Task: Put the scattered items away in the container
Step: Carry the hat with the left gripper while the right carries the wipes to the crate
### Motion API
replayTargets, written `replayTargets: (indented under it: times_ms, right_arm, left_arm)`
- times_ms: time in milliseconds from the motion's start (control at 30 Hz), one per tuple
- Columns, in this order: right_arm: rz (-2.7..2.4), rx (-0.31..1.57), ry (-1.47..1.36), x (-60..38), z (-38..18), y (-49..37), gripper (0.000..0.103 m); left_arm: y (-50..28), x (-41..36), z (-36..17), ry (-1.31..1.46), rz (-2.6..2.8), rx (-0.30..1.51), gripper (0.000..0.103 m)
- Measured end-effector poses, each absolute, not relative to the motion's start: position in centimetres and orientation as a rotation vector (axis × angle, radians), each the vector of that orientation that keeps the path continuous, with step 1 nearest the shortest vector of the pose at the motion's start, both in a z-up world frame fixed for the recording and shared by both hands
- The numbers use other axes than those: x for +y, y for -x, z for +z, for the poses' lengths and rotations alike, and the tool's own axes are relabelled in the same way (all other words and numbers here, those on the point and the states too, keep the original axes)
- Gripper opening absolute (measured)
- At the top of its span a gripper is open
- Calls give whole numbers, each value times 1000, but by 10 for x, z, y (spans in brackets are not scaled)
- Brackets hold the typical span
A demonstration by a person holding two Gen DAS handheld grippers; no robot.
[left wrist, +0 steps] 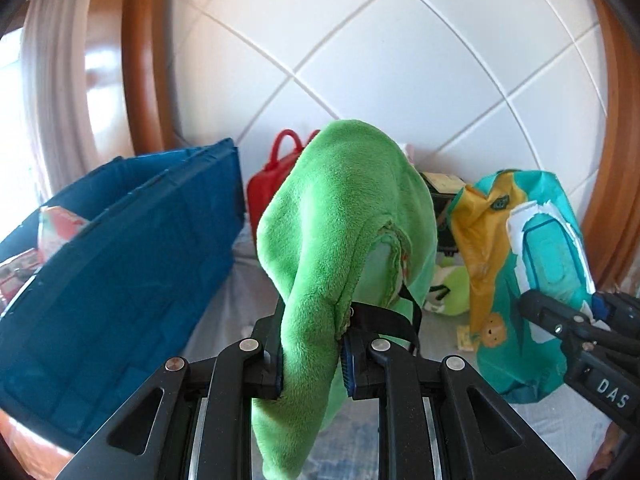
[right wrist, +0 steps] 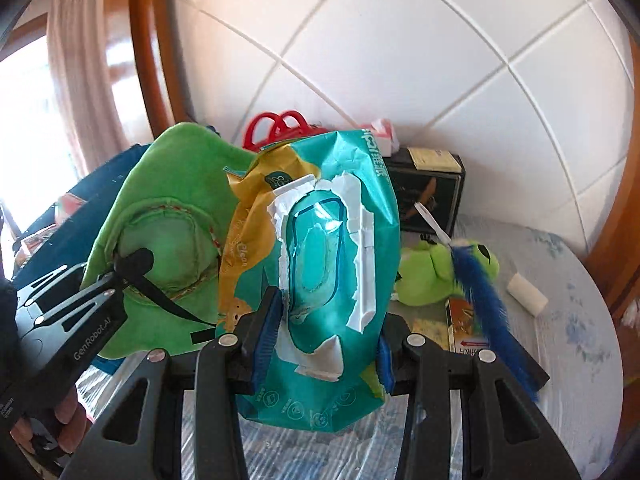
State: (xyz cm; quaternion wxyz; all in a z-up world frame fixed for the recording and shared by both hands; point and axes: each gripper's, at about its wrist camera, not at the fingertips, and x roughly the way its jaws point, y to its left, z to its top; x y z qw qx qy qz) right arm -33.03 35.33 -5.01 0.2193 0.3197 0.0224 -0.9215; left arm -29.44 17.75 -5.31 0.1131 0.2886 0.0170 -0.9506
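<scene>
My left gripper (left wrist: pixel 312 360) is shut on a green fleece cloth item (left wrist: pixel 340 220) with a black strap, held up above the table; it also shows in the right wrist view (right wrist: pixel 168 208). My right gripper (right wrist: pixel 324 344) is shut on a teal and yellow wet-wipes pack (right wrist: pixel 328 240), lifted off the table; the pack also shows in the left wrist view (left wrist: pixel 516 272). The blue storage container (left wrist: pixel 112 264) stands to the left and holds some packets.
On the table lie a green plush toy (right wrist: pixel 440 276), a blue feather wand (right wrist: pixel 488 312), a small box (right wrist: pixel 464 324), a white roll (right wrist: pixel 528 294) and a black box (right wrist: pixel 432 192). A red handled case (left wrist: pixel 272 176) stands by the tiled wall.
</scene>
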Motion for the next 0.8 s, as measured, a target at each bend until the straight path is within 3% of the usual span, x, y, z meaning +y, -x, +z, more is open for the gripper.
replayTargets:
  times_ms: [467,800]
  right_arm:
    - [-2520,92,-677,297,12,290,41]
    - [-2521,41,-558,156,44,290,41]
  left_arm:
    - [264,111,21,-609,-2759,67,20]
    - [265,-70,76,-440,-2701,65,20]
